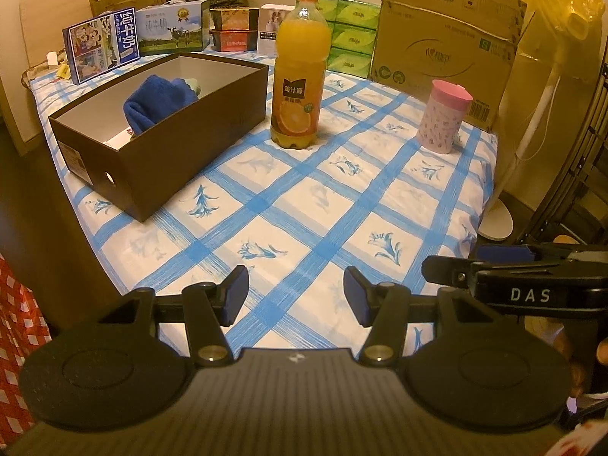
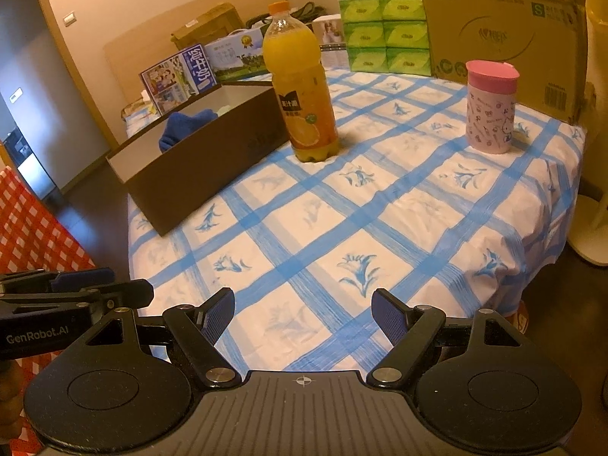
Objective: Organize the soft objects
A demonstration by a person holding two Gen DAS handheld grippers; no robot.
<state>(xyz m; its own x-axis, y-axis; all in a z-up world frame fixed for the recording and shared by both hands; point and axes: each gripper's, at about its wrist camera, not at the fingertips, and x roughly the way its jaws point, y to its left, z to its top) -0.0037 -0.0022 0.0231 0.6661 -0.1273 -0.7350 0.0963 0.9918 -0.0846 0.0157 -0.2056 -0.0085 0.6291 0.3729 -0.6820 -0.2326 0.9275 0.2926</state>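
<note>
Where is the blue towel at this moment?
The blue towel lies inside the dark open box, left of the orange juice bottle in both wrist views.

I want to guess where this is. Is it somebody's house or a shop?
Most likely a room in somebody's home. A checked tablecloth covers the table, with an orange juice bottle and a pink cup on it, and milk cartons and tissue packs stacked behind.

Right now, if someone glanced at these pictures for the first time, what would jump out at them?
The tall orange juice bottle stands upright mid-table on the blue-checked tablecloth. Left of it sits an open dark box with a blue towel inside, and to the right a pink lidded cup stands alone.
</note>
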